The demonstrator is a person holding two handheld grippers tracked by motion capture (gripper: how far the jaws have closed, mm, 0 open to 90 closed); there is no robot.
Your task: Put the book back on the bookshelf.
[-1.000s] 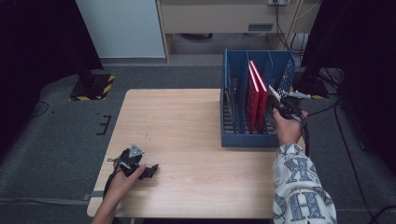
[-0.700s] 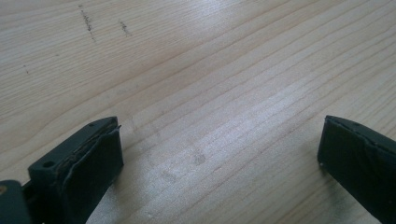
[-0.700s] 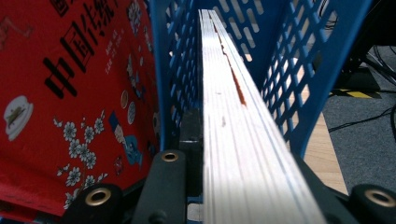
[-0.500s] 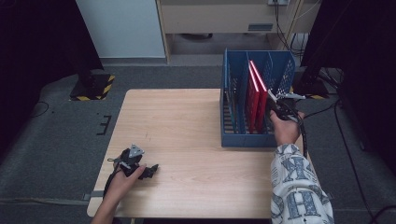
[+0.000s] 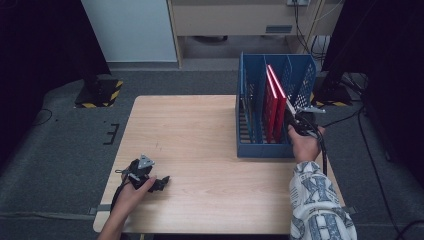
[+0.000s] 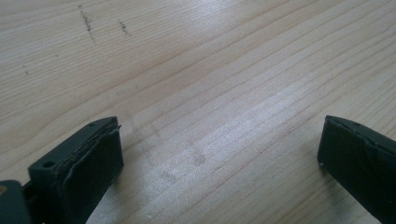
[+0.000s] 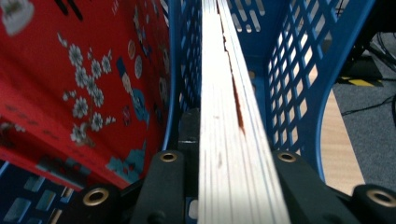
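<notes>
The right gripper has its fingers clenched on the page edge of a red book, which runs straight ahead from them into a slot of the blue rack. A second red book leans just left of the fingers. The left gripper rests low over the bare worktop, fingers released and wide apart.
</notes>
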